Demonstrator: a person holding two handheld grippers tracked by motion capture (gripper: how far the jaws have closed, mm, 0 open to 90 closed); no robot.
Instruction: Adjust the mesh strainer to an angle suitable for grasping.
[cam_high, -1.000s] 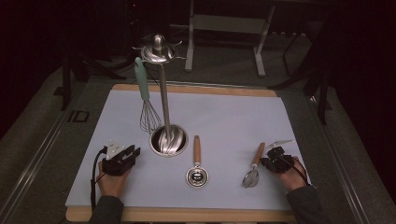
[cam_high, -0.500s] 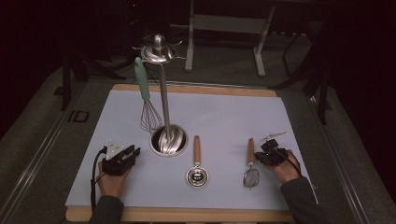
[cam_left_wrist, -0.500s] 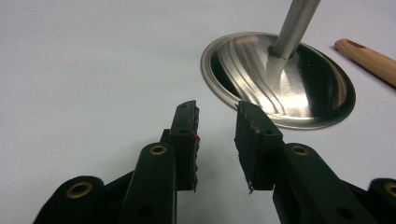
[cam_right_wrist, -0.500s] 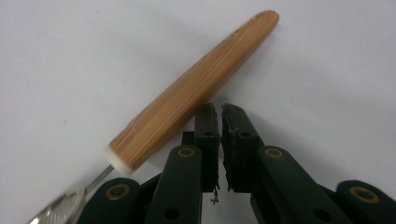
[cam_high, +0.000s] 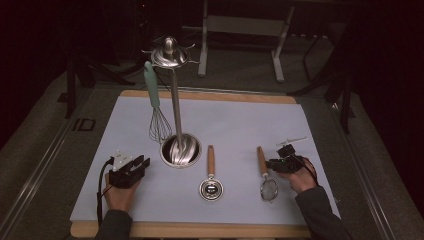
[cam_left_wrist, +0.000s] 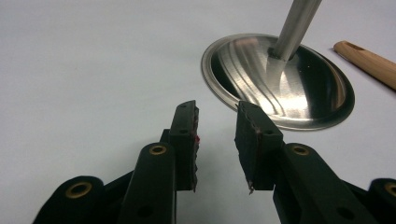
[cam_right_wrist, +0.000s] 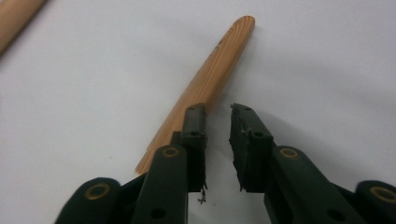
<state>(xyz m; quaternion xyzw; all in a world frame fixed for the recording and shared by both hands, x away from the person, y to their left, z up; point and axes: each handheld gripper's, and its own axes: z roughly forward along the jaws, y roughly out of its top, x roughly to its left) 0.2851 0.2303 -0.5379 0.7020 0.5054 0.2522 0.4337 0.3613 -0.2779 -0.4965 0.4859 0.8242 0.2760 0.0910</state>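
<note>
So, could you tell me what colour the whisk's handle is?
Pale teal-green whisk's handle, best in the high view.

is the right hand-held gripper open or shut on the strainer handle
Open. The right hand-held gripper has just been opening; its pads stand apart with nothing between them, and the strainer handle lies beside the left jaw on the mat.

Your wooden table (cam_high: 200, 230) carries a pale sheet (cam_high: 240, 125). On it: the steel utensil stand (cam_high: 180, 150), a wooden-handled scoop (cam_high: 210, 175) and, just right, a wooden-handled strainer (cam_high: 265, 175), apart.
</note>
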